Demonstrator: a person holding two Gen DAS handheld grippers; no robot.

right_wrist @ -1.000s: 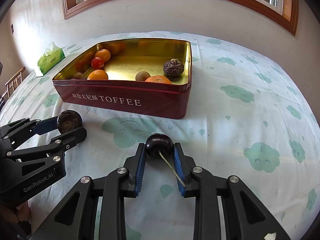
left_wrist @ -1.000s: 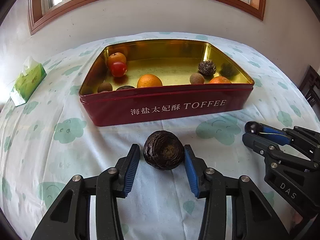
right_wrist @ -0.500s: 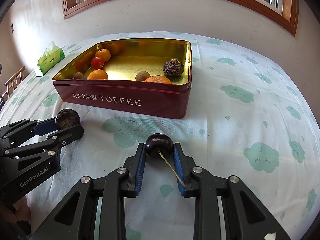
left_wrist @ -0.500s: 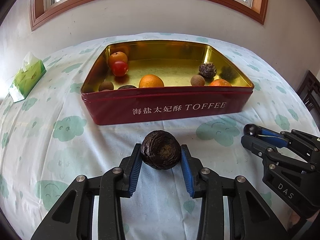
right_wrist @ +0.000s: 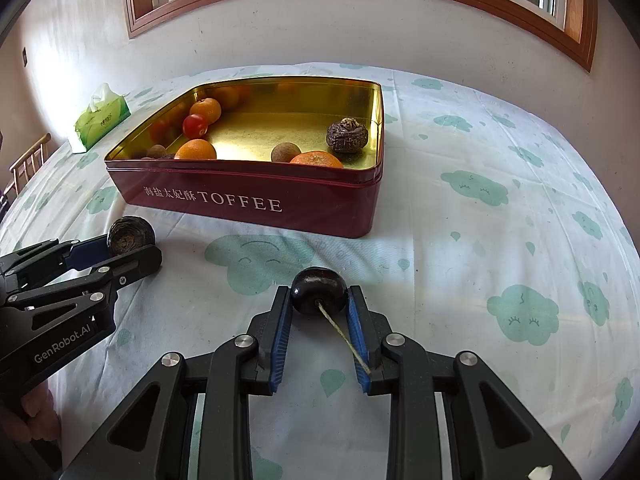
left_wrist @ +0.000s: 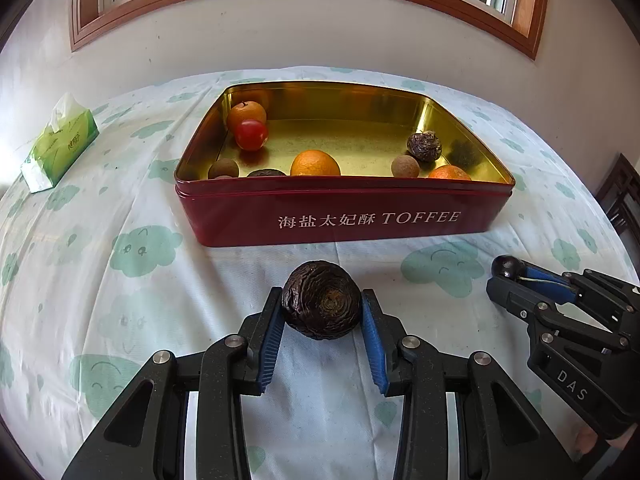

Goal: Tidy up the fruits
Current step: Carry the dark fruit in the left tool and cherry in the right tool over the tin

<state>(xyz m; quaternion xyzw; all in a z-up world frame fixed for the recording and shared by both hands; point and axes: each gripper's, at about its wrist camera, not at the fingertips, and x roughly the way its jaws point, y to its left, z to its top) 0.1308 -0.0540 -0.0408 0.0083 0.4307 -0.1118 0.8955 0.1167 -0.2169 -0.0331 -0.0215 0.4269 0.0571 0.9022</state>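
A: Landmark was the toffee tin [left_wrist: 344,216]. Left of it?

B: Tissue box [left_wrist: 60,144] sat well off its left end, near the bed edge. Bare sheet [left_wrist: 120,288] between, plenty of room.

A: Left gripper?

B: Left gripper [left_wrist: 322,316] was in front of the tin's near wall, blue pads pinching a wrinkled dark fruit [left_wrist: 321,305]. In the right wrist view the same fruit [right_wrist: 131,235] sat off the tin's near-left corner. Couldn't tell if it touched the sheet.

A: Inside the tin?

B: Left end: small orange [left_wrist: 246,115] with a red fruit [left_wrist: 251,134] touching it, then a brown round one [left_wrist: 223,169]. Middle: orange [left_wrist: 315,163]. Right end: another brown one [left_wrist: 405,166], a wrinkled one [left_wrist: 424,146], and an orange [left_wrist: 449,172] mostly cut off by the near rim. A dark item by the near wall showed only its top. Floor centre and back were open.

A: Right gripper?

B: Right gripper [right_wrist: 319,304] was in front of the tin's right half, clamped on a dark cherry [right_wrist: 319,290], stem pointing back at the camera. Open sheet right of the tin; a dark chair was partly cropped at the frame edge.
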